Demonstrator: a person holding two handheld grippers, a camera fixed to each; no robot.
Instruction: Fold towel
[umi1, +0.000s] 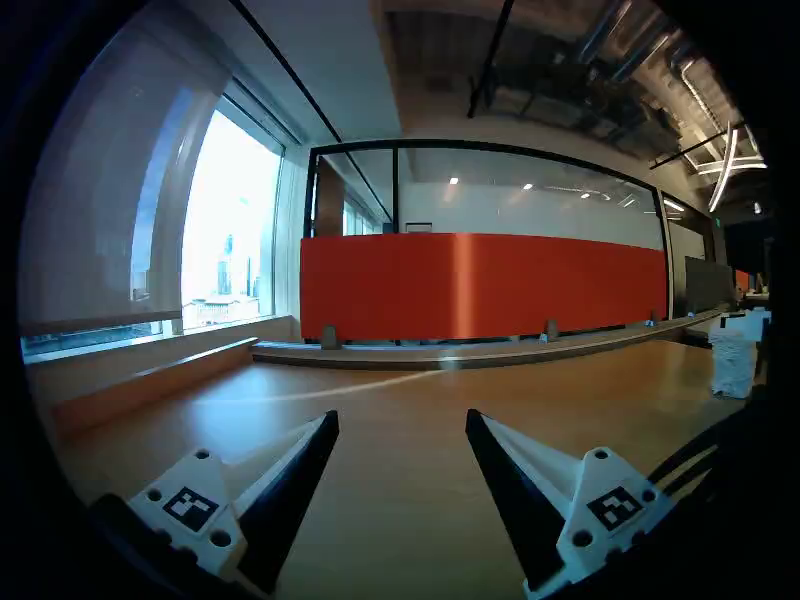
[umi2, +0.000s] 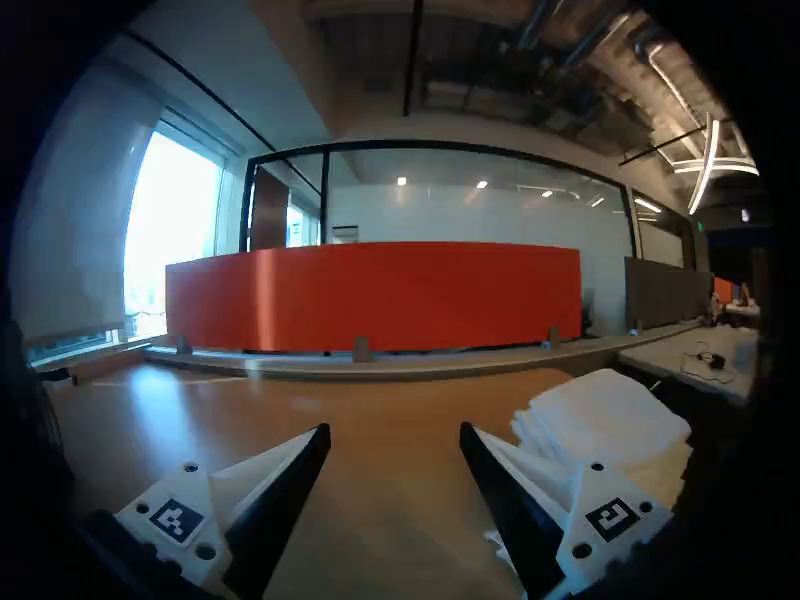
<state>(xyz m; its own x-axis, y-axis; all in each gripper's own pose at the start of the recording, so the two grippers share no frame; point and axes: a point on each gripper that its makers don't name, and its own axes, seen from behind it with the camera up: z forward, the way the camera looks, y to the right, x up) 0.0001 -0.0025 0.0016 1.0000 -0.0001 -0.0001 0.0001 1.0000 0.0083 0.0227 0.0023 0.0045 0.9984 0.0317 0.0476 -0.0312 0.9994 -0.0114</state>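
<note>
In the left gripper view, the left gripper (umi1: 400, 420) is spread open over the wooden table (umi1: 400, 520) with nothing between its fingers. An orange partition (umi1: 480, 285) runs behind it, and a white bundle (umi1: 733, 362) sits well apart at the far right. In the right gripper view, the right gripper (umi2: 393, 432) is also open and empty. The stack of folded white towels (umi2: 610, 410) lies just beside its right-hand finger, outside the gap.

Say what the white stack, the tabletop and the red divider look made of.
White stack: soft cloth, likely terry towels; rounded folded edges, matte. Tabletop: wood or wood-look laminate, satin; warm brown tone, window glare. Red divider: smooth panel, faint sheen; painted board or plastic, unclear.
</note>
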